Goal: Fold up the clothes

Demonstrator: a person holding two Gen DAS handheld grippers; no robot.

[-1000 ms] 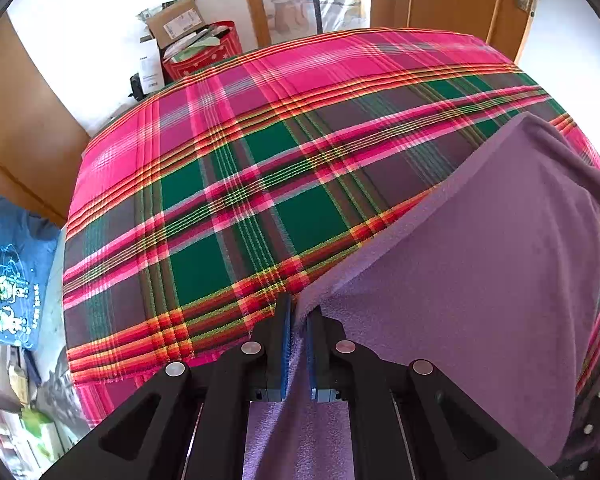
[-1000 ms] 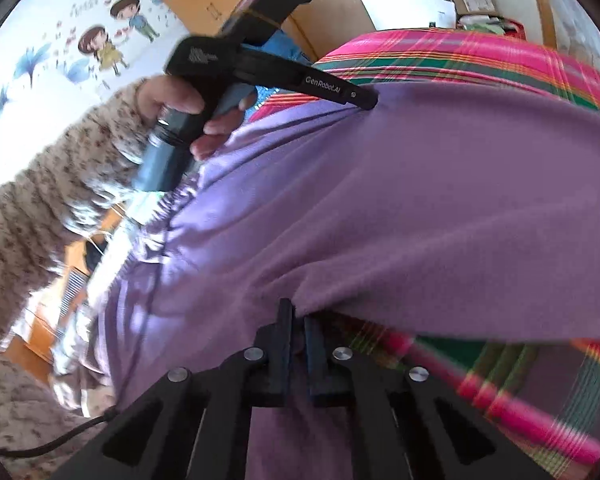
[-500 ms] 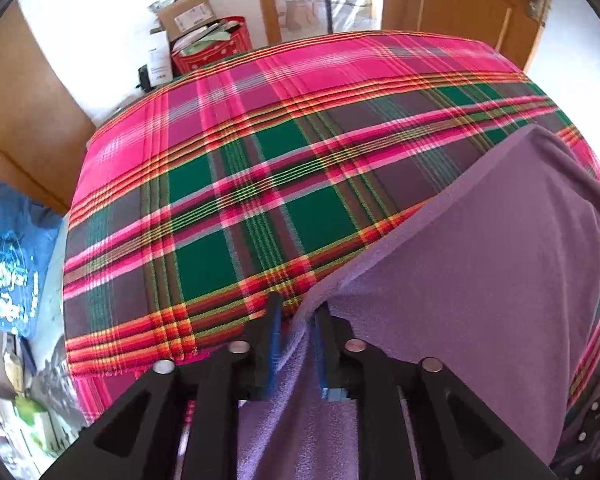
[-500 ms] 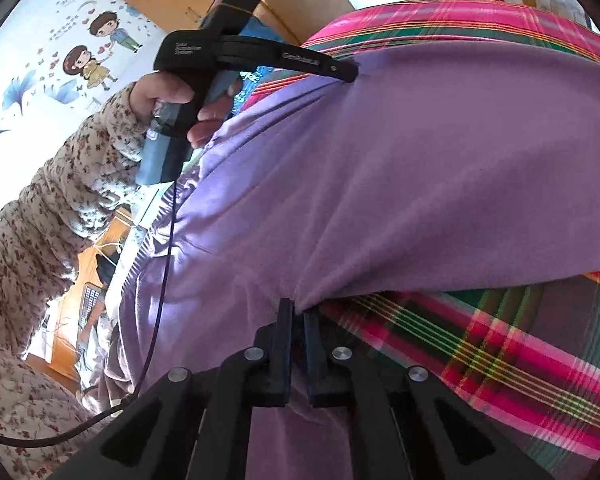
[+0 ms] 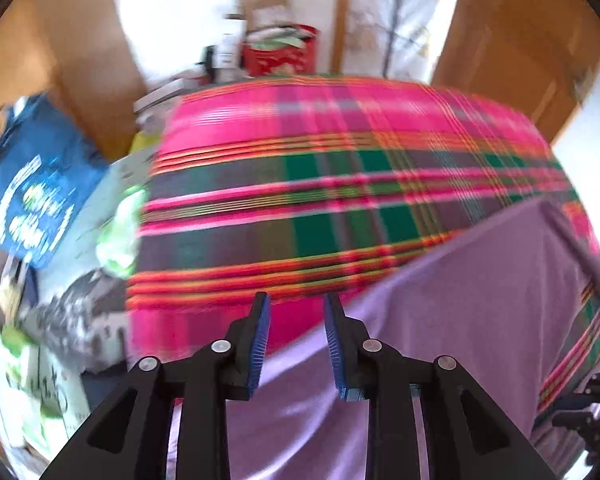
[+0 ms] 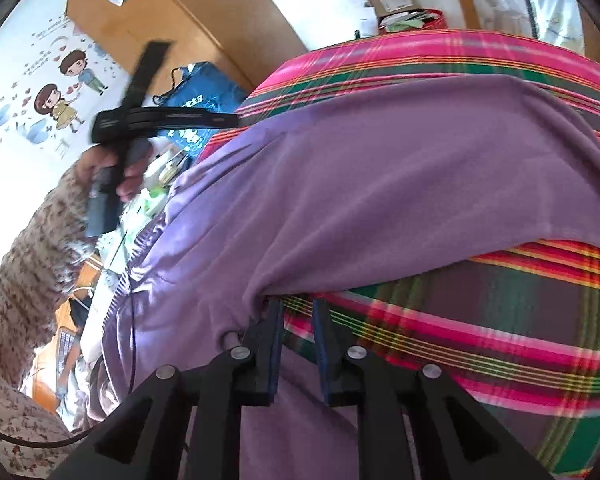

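Note:
A purple garment (image 5: 480, 300) lies spread over the plaid bed cover (image 5: 340, 200). My left gripper (image 5: 297, 308) hovers off the garment's left edge. Its jaws are opening, and only the pink cover shows between them. The view is blurred by motion. In the right wrist view the purple garment (image 6: 380, 180) bulges across the plaid bed cover (image 6: 500, 320). My right gripper (image 6: 298, 312) sits at the garment's near edge, jaws opening, with the fold just left of its left finger and no pad pressing on cloth. A hand in a floral sleeve (image 6: 28, 248) holds the left gripper (image 6: 220, 120) beyond the garment.
A blue bag (image 5: 32, 200) and floor clutter (image 5: 60, 340) lie left of the bed. A red box (image 5: 280, 52) and cartons stand beyond the far end. A wooden door (image 5: 520, 60) is at the back right. A wooden cabinet (image 6: 180, 32) stands by the decorated wall.
Both grippers were shut on the purple garment's edge and have let it go, their jaws now parted. The left gripper has pulled away to the left and risen; the right has shifted slightly.

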